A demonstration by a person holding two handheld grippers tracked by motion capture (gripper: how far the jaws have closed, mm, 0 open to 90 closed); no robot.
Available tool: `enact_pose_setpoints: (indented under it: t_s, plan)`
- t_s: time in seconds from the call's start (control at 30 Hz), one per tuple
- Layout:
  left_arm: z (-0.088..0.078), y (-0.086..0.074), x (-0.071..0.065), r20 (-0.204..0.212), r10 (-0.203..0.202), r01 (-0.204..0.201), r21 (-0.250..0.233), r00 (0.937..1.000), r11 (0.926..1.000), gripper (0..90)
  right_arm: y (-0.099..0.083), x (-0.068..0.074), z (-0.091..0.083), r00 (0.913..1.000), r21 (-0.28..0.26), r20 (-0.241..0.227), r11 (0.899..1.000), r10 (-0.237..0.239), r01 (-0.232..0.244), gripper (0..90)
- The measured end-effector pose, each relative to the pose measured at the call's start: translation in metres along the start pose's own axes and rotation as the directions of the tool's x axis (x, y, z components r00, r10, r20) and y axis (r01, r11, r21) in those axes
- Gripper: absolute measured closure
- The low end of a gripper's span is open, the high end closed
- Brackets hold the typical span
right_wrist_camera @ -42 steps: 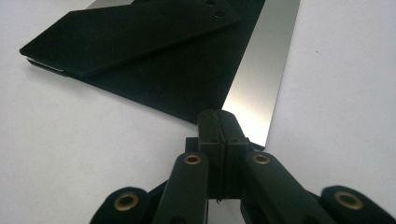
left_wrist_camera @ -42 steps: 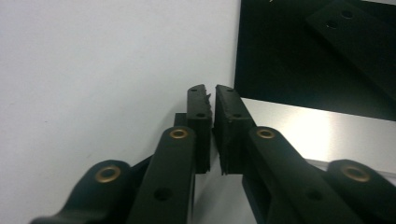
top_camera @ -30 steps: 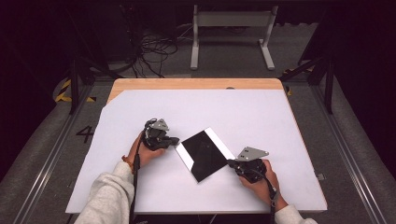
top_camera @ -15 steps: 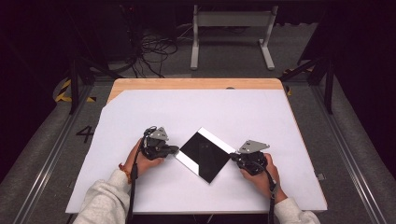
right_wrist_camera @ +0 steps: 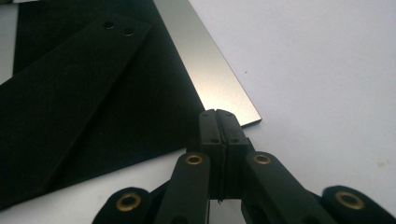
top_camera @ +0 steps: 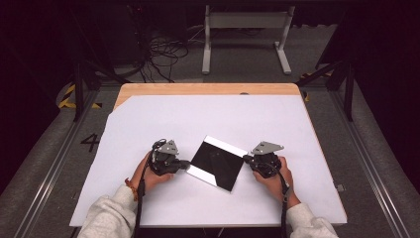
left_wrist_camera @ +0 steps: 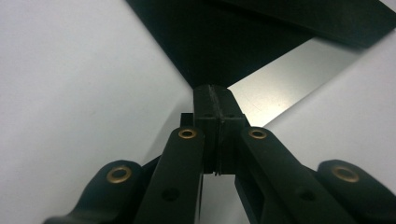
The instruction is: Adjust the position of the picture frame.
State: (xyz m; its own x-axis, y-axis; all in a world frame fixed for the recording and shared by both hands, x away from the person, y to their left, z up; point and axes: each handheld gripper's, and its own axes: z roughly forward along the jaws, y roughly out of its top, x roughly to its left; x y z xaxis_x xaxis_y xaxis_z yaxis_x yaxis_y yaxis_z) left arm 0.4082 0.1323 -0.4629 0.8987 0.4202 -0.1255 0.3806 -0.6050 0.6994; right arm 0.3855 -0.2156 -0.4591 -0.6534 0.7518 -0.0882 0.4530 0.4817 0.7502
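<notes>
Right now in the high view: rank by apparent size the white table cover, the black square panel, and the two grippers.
1. white table cover, by far the largest.
2. black square panel.
3. left gripper and right gripper: they look about alike, each smaller than the panel, so I won't rank one over the other.

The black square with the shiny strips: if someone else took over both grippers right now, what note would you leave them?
Left gripper: jaws shut, empty, tips at the left corner of the black square plate.
Right gripper: jaws shut, empty, tips at the plate's right corner, by the end of a silvery strip.
Plate: lies flat, turned like a diamond, near the front middle of the white table sheet. A black strap with two small holes lies across it.
Done: both grippers are set against opposite corners.
Left: probably nudge or turn the plate between the closed tips; where it should end up I cannot tell.
</notes>
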Motion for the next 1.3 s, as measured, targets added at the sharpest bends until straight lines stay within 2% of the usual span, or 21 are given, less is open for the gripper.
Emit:
enact_pose_setpoints:
  t_s: [0.23, 0.37, 0.43, 0.63, 0.8, 0.9, 1.07, 1.17, 1.3]
  plan:
    - [0.0, 0.0, -0.007, -0.009, 0.02, -0.02, 0.009, 0.9997, 0.9998, 88.8, 0.006, -0.005, 0.008, 0.9999, -0.005, 0.009, 1.0, 0.013, -0.013, 90.0]
    - [-0.001, 0.001, -0.008, -0.022, 0.021, -0.021, 0.011, 0.9995, 0.9997, 87.0, 0.005, -0.004, 0.007, 0.9998, -0.007, 0.02, 1.0, -0.002, 0.002, 90.0]
    - [-0.002, 0.002, -0.008, -0.026, 0.027, -0.027, 0.008, 0.9993, 0.9996, 82.7, 0.004, -0.003, 0.005, 0.9999, -0.005, 0.006, 1.0, -0.011, 0.011, 90.0]
    - [-0.008, 0.001, -0.007, -0.062, 0.041, -0.042, -0.005, 0.9973, 0.9991, 85.9, -0.005, 0.001, -0.008, 0.9995, 0.001, -0.027, 1.0, -0.015, 0.015, 90.0]
    - [-0.007, -0.004, -0.01, -0.073, 0.065, -0.063, 0.027, 0.9952, 0.9976, 86.1, -0.008, 0.008, -0.012, 0.9983, 0.004, -0.052, 1.0, -0.025, 0.025, 90.0]
    - [-0.006, -0.004, -0.009, -0.067, 0.065, -0.064, 0.023, 0.9956, 0.9977, 86.0, -0.007, 0.014, -0.012, 0.9979, 0.008, -0.047, 0.999, -0.044, 0.045, 90.0]
    - [-0.001, -0.002, -0.012, -0.033, 0.074, -0.073, 0.012, 0.9967, 0.9973, 85.9, -0.004, 0.014, -0.007, 0.9985, 0.005, -0.045, 1.0, -0.03, 0.03, 90.0]
    - [-0.001, -0.002, -0.014, -0.038, 0.076, -0.076, 0.013, 0.9964, 0.9971, 87.9, -0.002, 0.015, -0.005, 0.9985, 0.008, -0.036, 0.999, -0.041, 0.042, 90.0]
    - [-0.001, -0.004, -0.015, -0.034, 0.048, -0.048, -0.002, 0.9983, 0.9989, 90.0, 0.0, 0.011, -0.002, 0.9991, 0.004, -0.035, 1.0, -0.024, 0.024, 90.0]
